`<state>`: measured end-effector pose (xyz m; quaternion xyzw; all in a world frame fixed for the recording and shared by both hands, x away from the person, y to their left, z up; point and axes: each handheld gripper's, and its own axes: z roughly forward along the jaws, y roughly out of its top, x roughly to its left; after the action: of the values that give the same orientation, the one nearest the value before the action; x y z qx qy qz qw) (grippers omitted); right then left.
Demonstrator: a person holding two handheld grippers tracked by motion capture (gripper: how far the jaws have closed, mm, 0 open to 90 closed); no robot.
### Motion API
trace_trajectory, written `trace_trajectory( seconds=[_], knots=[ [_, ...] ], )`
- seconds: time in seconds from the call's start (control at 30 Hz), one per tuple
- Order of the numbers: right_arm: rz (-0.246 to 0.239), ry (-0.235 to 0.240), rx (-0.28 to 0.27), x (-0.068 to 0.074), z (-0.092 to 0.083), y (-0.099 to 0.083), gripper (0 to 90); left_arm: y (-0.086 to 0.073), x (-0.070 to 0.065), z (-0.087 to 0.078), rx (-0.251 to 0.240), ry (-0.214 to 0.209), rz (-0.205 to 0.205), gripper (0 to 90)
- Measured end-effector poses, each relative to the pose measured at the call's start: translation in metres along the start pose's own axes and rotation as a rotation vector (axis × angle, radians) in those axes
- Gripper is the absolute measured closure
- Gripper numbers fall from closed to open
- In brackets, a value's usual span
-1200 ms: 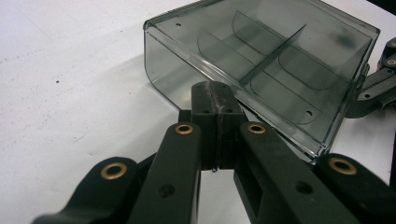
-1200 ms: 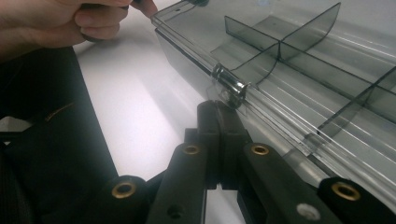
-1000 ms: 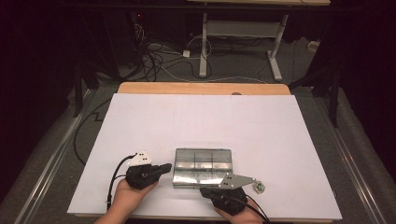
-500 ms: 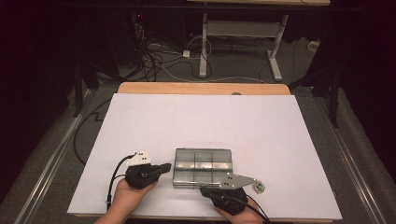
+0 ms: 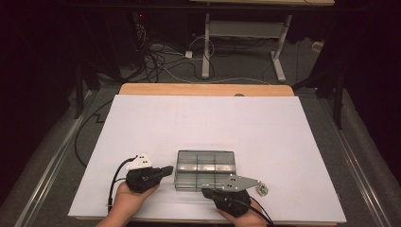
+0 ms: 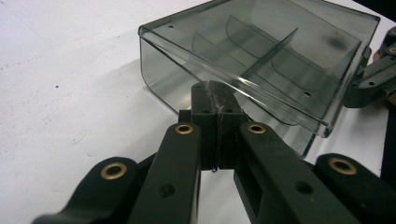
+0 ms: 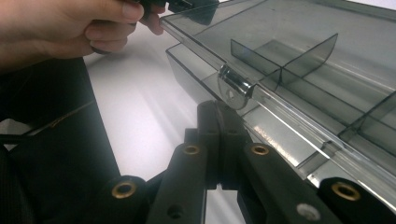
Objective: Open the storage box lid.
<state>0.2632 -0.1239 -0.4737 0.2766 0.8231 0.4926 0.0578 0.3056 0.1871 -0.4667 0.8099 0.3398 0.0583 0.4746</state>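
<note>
A clear grey plastic compartment box (image 5: 205,165) with a lid lies near the front edge of the white table. My left gripper (image 5: 169,169) is shut, and its tips touch the lid's rim at the box's left end (image 6: 215,86). Nothing sits between its jaws. My right gripper (image 5: 205,191) is shut too, its tips (image 7: 217,105) just below the small latch (image 7: 235,86) on the box's near side. The dividers inside the box (image 6: 261,51) show through the lid, and the compartments look empty. The left hand (image 7: 60,28) appears by the box's corner in the right gripper view.
The white sheet (image 5: 213,118) covers the table, with a wooden strip (image 5: 203,90) at the far edge. Beyond lie floor cables (image 5: 165,52) and the legs of a desk (image 5: 279,47). Dark floor runs along both sides of the table.
</note>
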Motion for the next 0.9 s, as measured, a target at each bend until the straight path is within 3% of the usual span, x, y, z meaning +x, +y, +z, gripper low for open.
trace_trajectory(
  seconds=[0.6, 0.9],
  knots=[
    [-0.008, -0.003, -0.042, -0.003, -0.002, 0.009, 90.0, -0.002, -0.013, -0.009, -0.022, -0.042, 0.022, 87.5],
    [-0.016, 0.001, -0.068, -0.005, -0.003, 0.016, 90.0, -0.004, -0.015, -0.012, -0.038, -0.079, -0.005, 87.5]
  ],
)
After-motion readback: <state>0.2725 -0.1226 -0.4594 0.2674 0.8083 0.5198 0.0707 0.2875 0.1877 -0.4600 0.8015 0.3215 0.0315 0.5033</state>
